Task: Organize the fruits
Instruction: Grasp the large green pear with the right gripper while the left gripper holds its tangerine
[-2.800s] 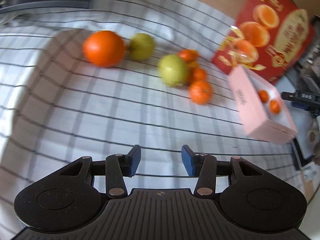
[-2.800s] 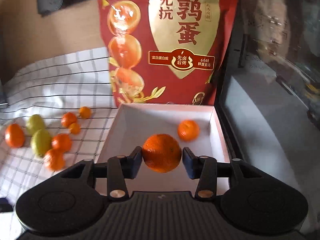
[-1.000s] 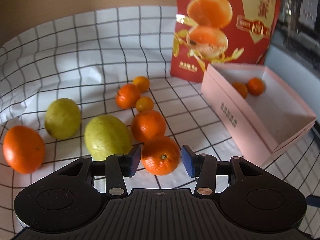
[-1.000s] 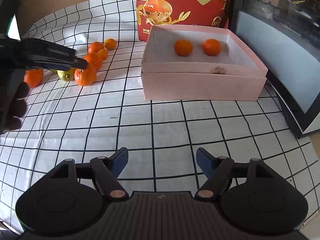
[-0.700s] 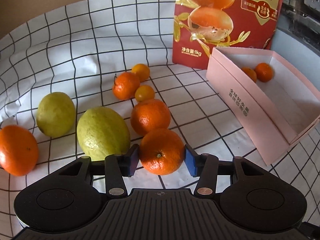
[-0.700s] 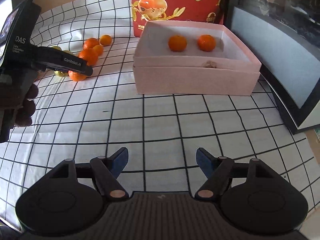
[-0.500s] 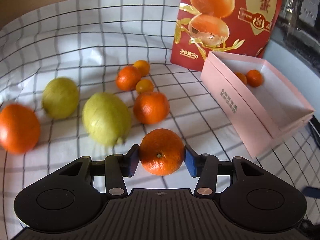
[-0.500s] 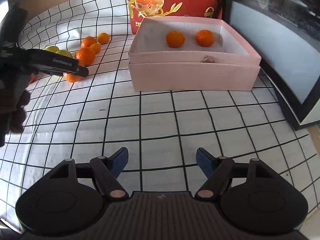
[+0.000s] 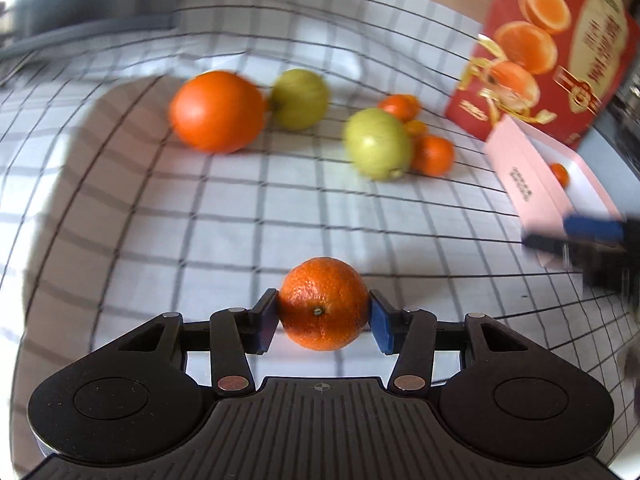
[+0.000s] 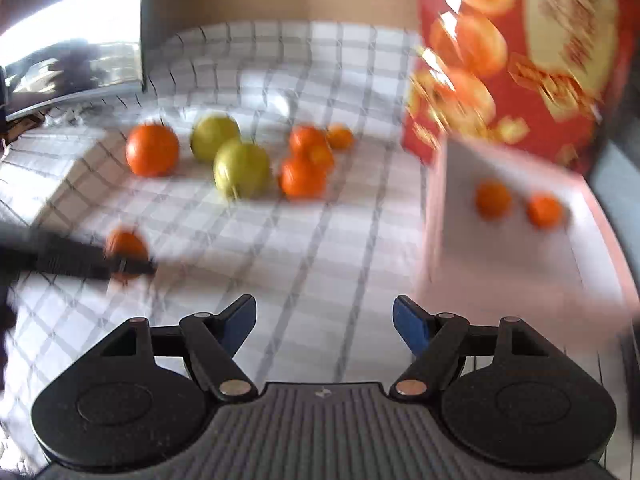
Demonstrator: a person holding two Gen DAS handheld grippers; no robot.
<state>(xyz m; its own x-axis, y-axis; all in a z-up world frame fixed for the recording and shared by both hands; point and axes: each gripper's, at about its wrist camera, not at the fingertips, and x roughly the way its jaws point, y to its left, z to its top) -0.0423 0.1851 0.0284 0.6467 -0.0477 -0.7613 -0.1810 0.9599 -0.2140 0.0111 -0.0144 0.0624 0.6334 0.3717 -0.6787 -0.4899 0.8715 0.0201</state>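
Note:
My left gripper (image 9: 323,314) is shut on a mandarin (image 9: 323,303) and holds it above the checked cloth (image 9: 240,220). It also shows in the right wrist view (image 10: 127,255) at the left, still holding the mandarin (image 10: 125,245). My right gripper (image 10: 324,322) is open and empty over the cloth. A big orange (image 9: 218,111), two green fruits (image 9: 378,143) (image 9: 299,98) and several small oranges (image 9: 433,155) lie on the cloth. The pink box (image 10: 500,280) on the right holds two mandarins (image 10: 493,199) (image 10: 544,210).
A tall red bag (image 9: 552,48) stands behind the pink box (image 9: 532,184). A dark screen edge (image 10: 72,60) lies at the far left. My right gripper's blue-tipped finger (image 9: 592,226) shows at the right of the left wrist view.
My left gripper closed on the mandarin, lifted it off the cloth and pulled back from the fruit pile. My right gripper swung left toward the fruit, staying open.

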